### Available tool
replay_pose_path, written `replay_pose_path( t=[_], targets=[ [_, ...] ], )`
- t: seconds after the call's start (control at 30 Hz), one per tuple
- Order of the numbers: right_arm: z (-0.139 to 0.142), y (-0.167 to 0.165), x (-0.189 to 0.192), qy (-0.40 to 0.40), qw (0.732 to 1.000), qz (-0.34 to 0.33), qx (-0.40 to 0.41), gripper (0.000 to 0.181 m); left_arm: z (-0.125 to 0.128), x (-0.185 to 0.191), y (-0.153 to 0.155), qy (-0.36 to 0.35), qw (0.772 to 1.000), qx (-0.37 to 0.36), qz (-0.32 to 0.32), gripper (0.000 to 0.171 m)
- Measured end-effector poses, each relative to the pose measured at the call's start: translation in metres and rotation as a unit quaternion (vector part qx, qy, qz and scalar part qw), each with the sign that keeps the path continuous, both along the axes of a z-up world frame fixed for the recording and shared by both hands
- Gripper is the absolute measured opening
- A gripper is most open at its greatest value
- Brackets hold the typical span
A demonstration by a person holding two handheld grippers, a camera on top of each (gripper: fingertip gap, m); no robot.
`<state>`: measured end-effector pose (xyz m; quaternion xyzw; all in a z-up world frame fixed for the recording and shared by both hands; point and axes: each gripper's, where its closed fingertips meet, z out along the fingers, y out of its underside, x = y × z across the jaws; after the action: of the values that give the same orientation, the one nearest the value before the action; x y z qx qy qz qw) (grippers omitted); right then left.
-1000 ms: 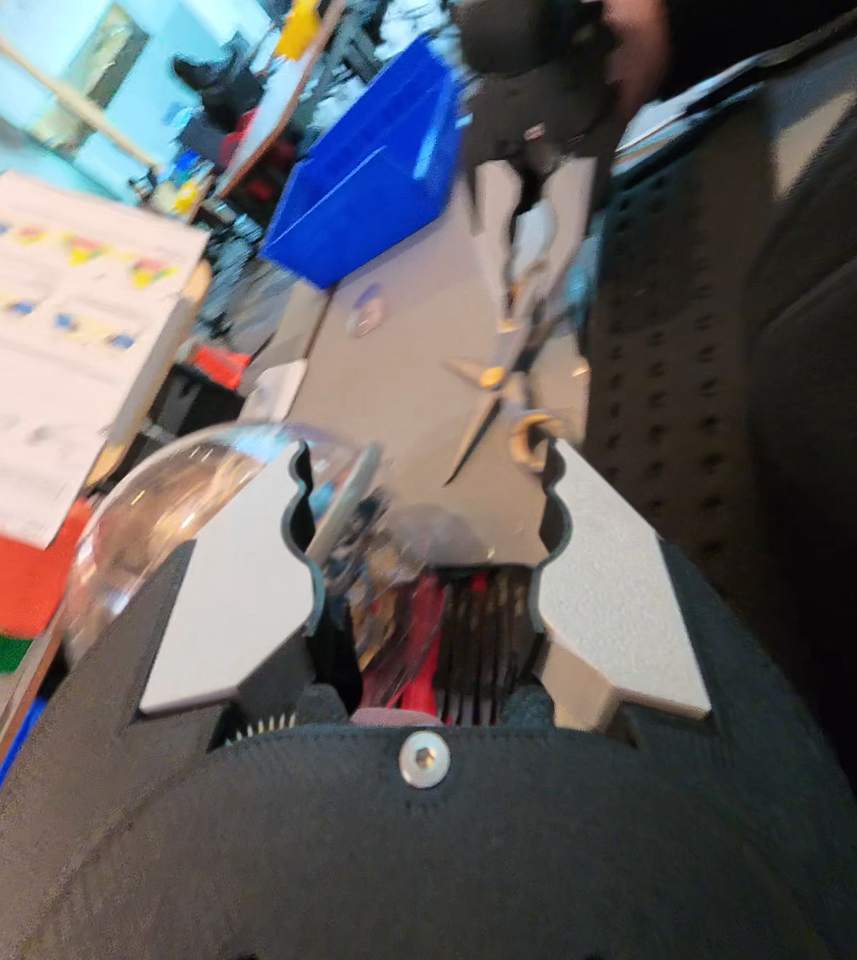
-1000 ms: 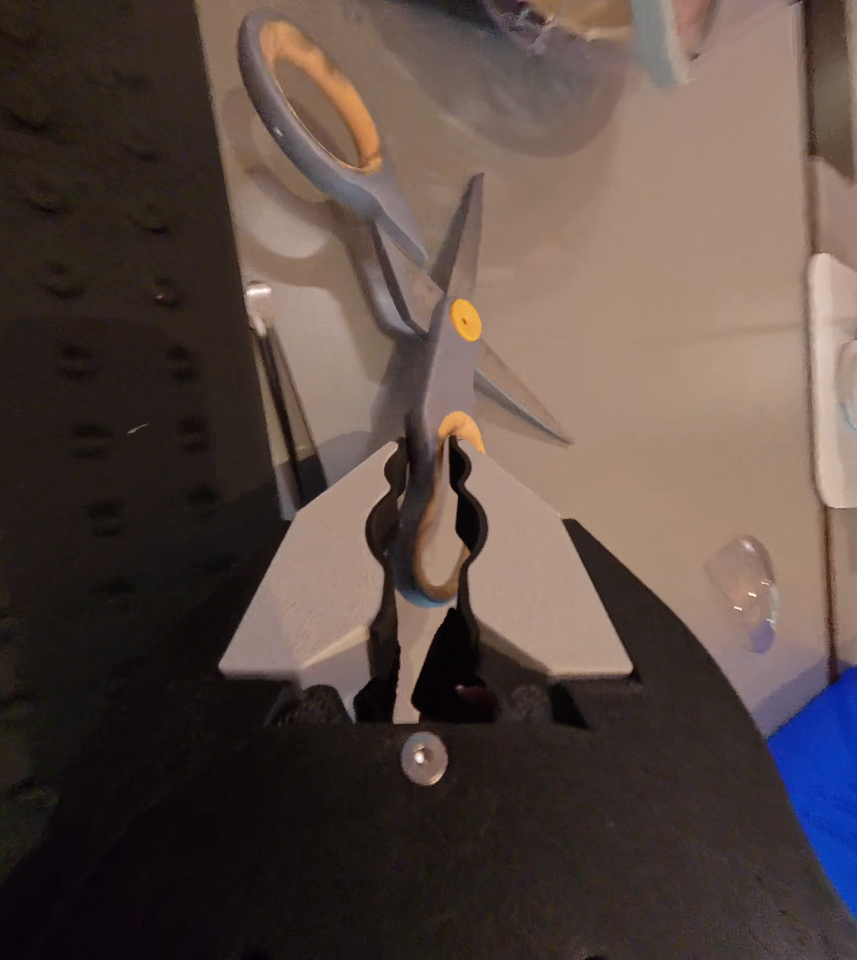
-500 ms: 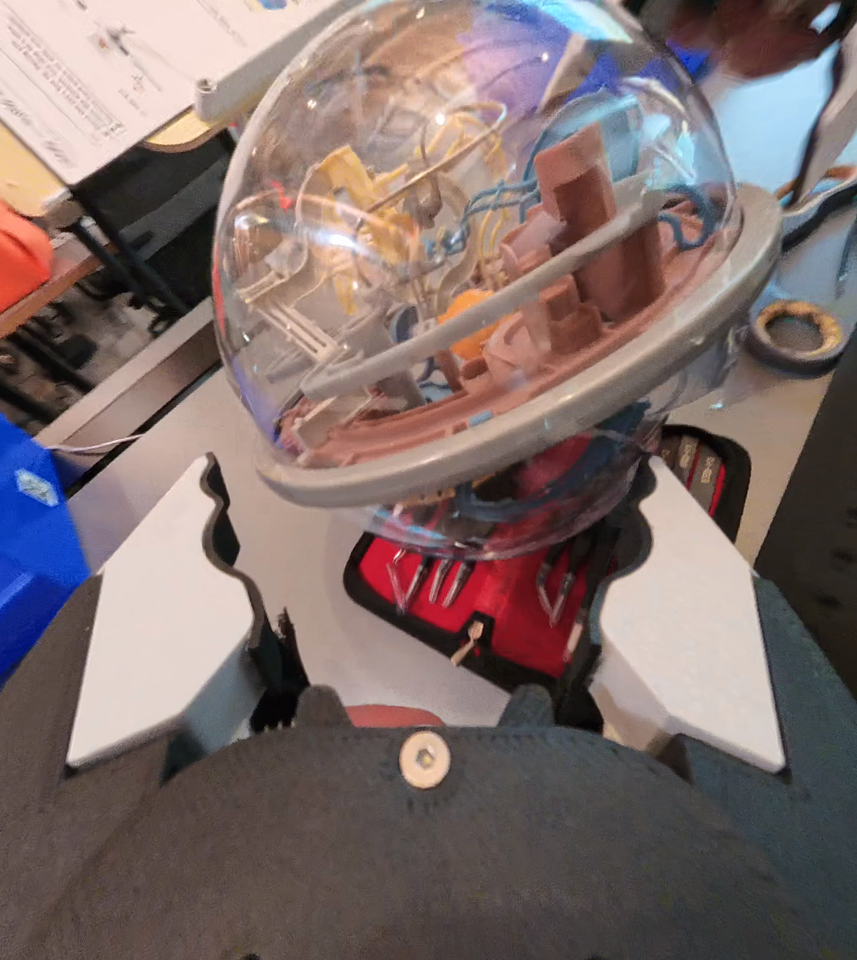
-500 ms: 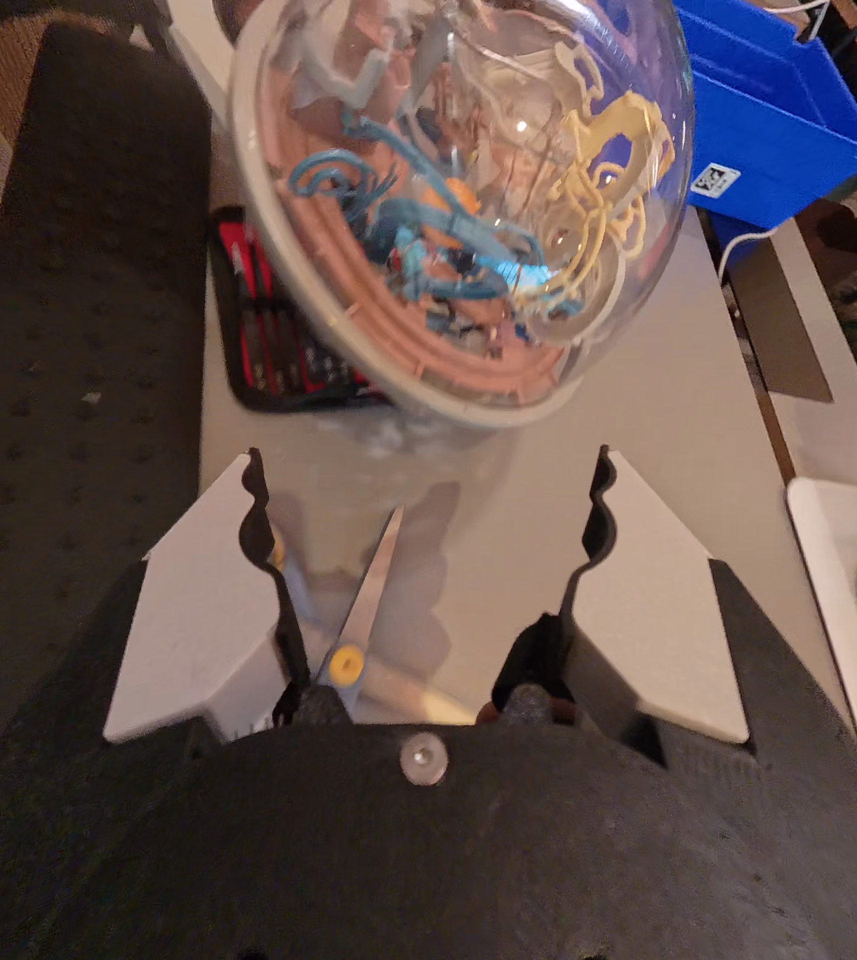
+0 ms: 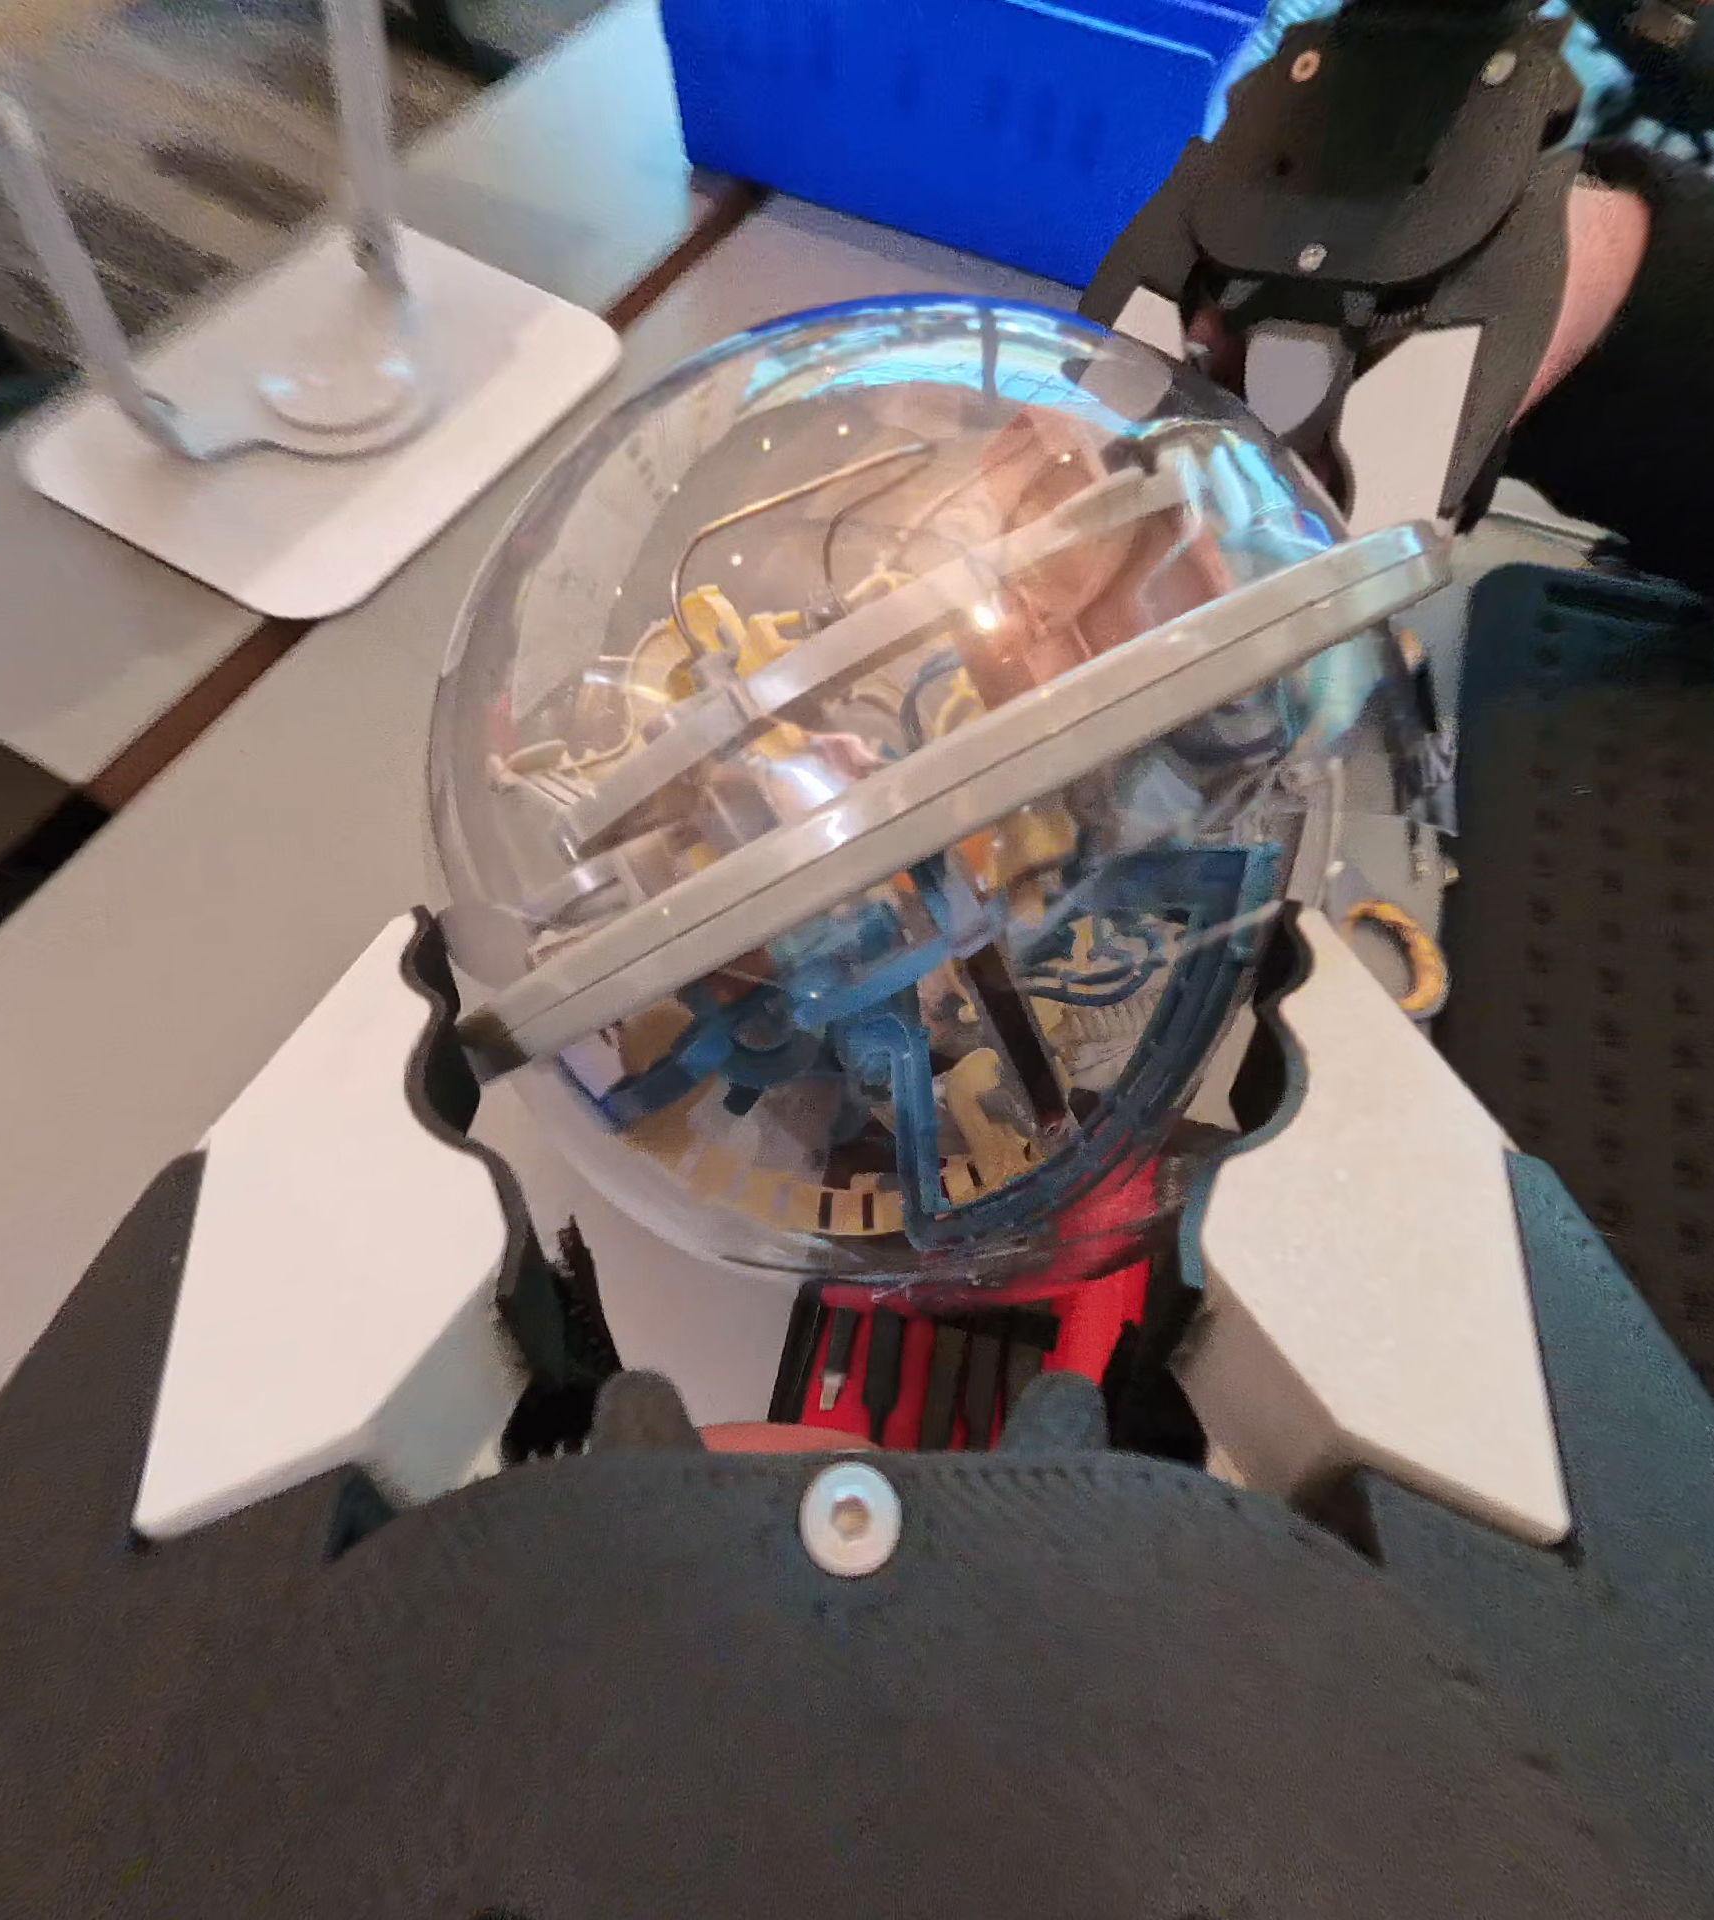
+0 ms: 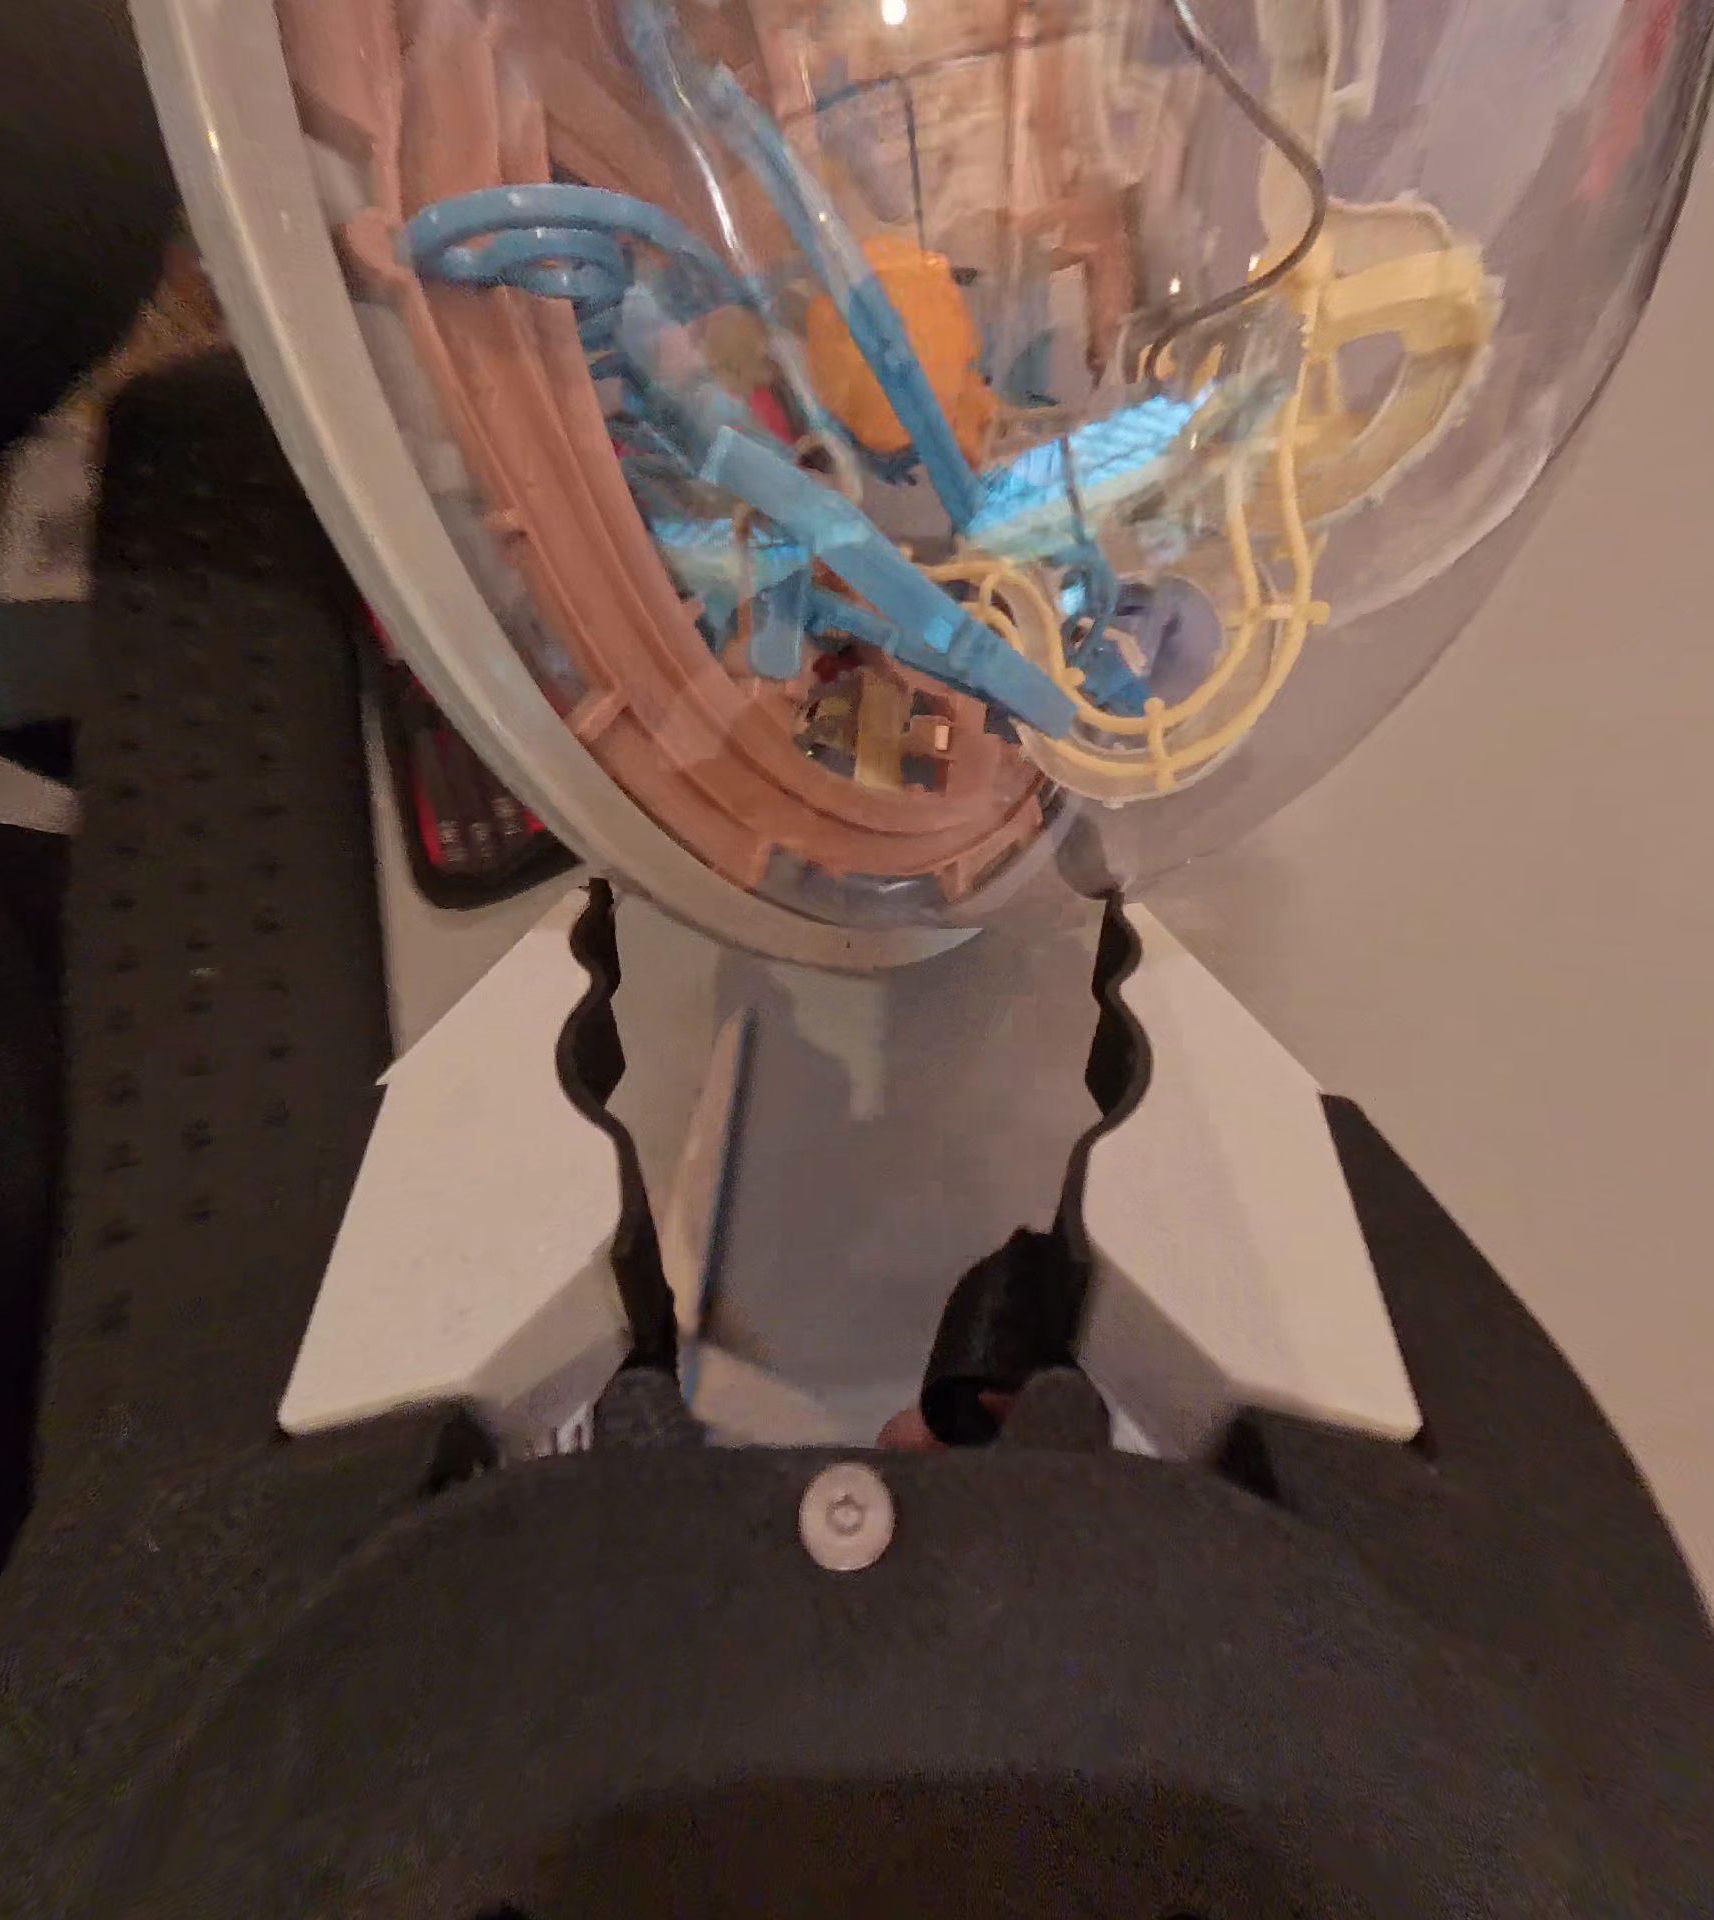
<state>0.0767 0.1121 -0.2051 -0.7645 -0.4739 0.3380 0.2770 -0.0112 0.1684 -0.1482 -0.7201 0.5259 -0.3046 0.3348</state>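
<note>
Item: clear maze sphere [image 5: 936,779], transparent shell with a grey equatorial ring, tilted, enclosing blue, yellow, brown and orange tracks. In the left wrist view it sits at the centre of the frame between the fingers of the left gripper [image 5: 858,997]; the jaws stand wide, the fingertip at 9 o'clock meeting the low end of the grey ring and the fingertip at 3 o'clock lying against the shell, though whether they press hard enough to carry it cannot be told. Beneath the sphere, at 6 o'clock, lies a red tool case [image 5: 957,1361] with dark bits in slots, on a pale grey table [image 5: 157,935]. At 10 o'clock stands a white flat base [image 5: 333,436] bearing clear uprights, blurred. At 12 o'clock is a blue bin [image 5: 915,114]. At 1 o'clock the right gripper [image 5: 1393,457] shows beyond the sphere, black, its fingers spread and pointing down toward the ring. At 3 o'clock lies a black perforated mat [image 5: 1601,883], with an orange-lined scissor handle [image 5: 1404,956] at its edge. In the right wrist view the sphere [image 6: 884,416] fills the upper frame; the right gripper [image 6: 858,925] is moderately open, both fingertips just touching or nearly touching its lower edge. A scissor blade [image 6: 718,1195] lies on the table between the fingers.
</note>
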Motion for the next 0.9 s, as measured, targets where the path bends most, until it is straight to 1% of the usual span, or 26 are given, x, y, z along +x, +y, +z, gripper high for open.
replay_pose_path(
  t=[0.07,0.1,0.13,0.17,0.2,0.23,0.27,0.33,0.37,0.43,0.5,0.53,0.6,0.67,0.7,0.73,0.77,0.8,0.87,0.9],
  targets=[
    [0.004,-0.005,0.012,0.013,0.998,-0.004,-0.057,0.089,0.004,0.018,0.009,0.021,0.998,-0.049,-0.035,0.146],
    [0.002,-0.007,0.019,0.007,0.997,-0.005,-0.072,0.084,0.005,0.027,0.013,0.037,0.995,-0.071,-0.058,0.146],
    [-0.001,-0.009,0.023,0.004,0.996,-0.005,-0.09,0.076,0.007,0.037,0.018,0.054,0.992,-0.084,-0.076,0.146],
    [-0.003,-0.013,0.026,0.006,0.994,-0.004,-0.11,0.079,0.008,0.048,0.023,0.073,0.989,-0.095,-0.089,0.145],
    [-0.006,-0.017,0.029,0.005,0.992,-0.003,-0.125,0.089,0.007,0.059,0.027,0.093,0.985,-0.106,-0.104,0.145],
    [-0.009,-0.02,0.033,0.001,0.991,-0.004,-0.133,0.094,0.007,0.07,0.03,0.112,0.98,-0.113,-0.122,0.145],
    [-0.011,-0.022,0.038,-0.003,0.991,-0.01,-0.135,0.093,0.005,0.082,0.032,0.128,0.974,-0.122,-0.139,0.144],
    [-0.007,-0.022,0.054,-0.003,0.993,-0.038,-0.116,0.09,-0.001,0.106,0.036,0.16,0.963,-0.14,-0.165,0.144],
    [0.001,-0.019,0.066,0.001,0.994,-0.059,-0.096,0.089,-0.006,0.117,0.037,0.181,0.956,-0.146,-0.18,0.143],
    [0.026,-0.006,0.096,-0.003,0.992,-0.122,-0.021,0.091,-0.01,0.147,0.037,0.188,0.948,-0.162,-0.198,0.146],
    [0.063,0.005,0.115,0.009,0.984,-0.162,0.07,0.093,-0.012,0.166,0.037,0.211,0.938,-0.174,-0.214,0.145],
    [0.076,0.011,0.12,0.002,0.978,-0.178,0.107,0.098,-0.011,0.176,0.037,0.211,0.936,-0.175,-0.219,0.144],
    [0.088,0.019,0.115,-0.018,0.972,-0.179,0.153,0.098,-0.01,0.192,0.035,0.202,0.936,-0.186,-0.221,0.142],
    [0.085,0.032,0.108,-0.052,0.964,-0.18,0.189,0.099,-0.01,0.202,0.036,0.189,0.938,-0.199,-0.213,0.142],
    [0.08,0.041,0.108,-0.066,0.96,-0.186,0.197,0.103,-0.011,0.203,0.038,0.185,0.939,-0.203,-0.207,0.144],
    [0.076,0.049,0.11,-0.076,0.958,-0.196,0.197,0.11,-0.01,0.204,0.041,0.176,0.942,-0.203,-0.201,0.146],
    [0.072,0.056,0.115,-0.087,0.955,-0.206,0.194,0.109,-0.005,0.208,0.043,0.149,0.946,-0.21,-0.195,0.145],
    [0.071,0.06,0.119,-0.092,0.955,-0.209,0.191,0.104,0.0,0.211,0.045,0.122,0.951,-0.212,-0.19,0.144],
    [0.069,0.064,0.123,-0.085,0.958,-0.208,0.18,0.103,0.009,0.214,0.05,0.072,0.96,-0.201,-0.181,0.145],
    [0.069,0.065,0.126,-0.087,0.958,-0.21,0.175,0.101,0.015,0.214,0.053,0.045,0.965,-0.195,-0.172,0.142]
  ],
)
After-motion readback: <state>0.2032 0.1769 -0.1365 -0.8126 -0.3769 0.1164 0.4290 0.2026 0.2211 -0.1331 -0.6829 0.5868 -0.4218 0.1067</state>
